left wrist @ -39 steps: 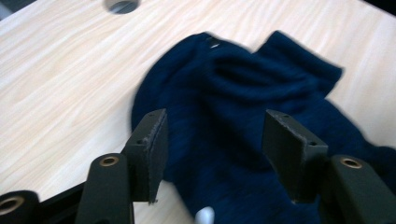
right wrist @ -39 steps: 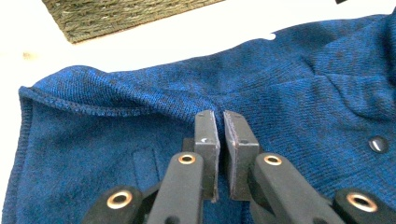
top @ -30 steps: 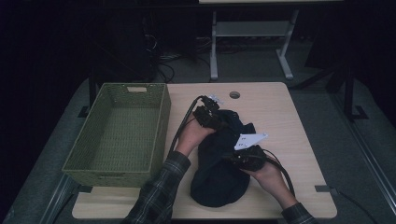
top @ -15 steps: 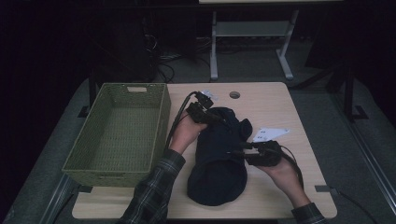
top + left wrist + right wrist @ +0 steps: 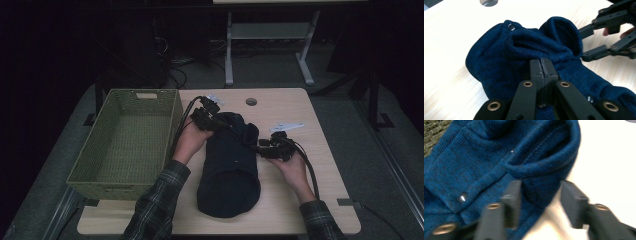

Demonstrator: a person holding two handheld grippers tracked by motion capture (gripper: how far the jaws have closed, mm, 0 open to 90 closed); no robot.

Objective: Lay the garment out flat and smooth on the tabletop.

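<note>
A dark blue knit garment (image 5: 227,165) with metal snaps (image 5: 511,26) lies lengthwise on the table's middle. My left gripper (image 5: 220,127) is at its far end, jaws pressed together on a bunched fold of the knit (image 5: 541,63). My right gripper (image 5: 252,146) comes in from the right at the same end. Its jaws have just been opening and stand apart around the garment's thick rolled edge (image 5: 540,195), with bare table showing beside the right jaw. The left gripper view shows the right gripper (image 5: 582,43) open beside the collar fold (image 5: 559,32).
A green woven basket (image 5: 90,150) stands empty at the table's left, close to my left hand, and its weave shows in the right gripper view (image 5: 434,127). The table (image 5: 320,165) has a round cable hole (image 5: 251,101) at the back. Desk legs and cables lie beyond.
My right gripper has opened and moved off the garment's middle, to the right and then up to its far end. The left gripper has risen a little with the knit.
</note>
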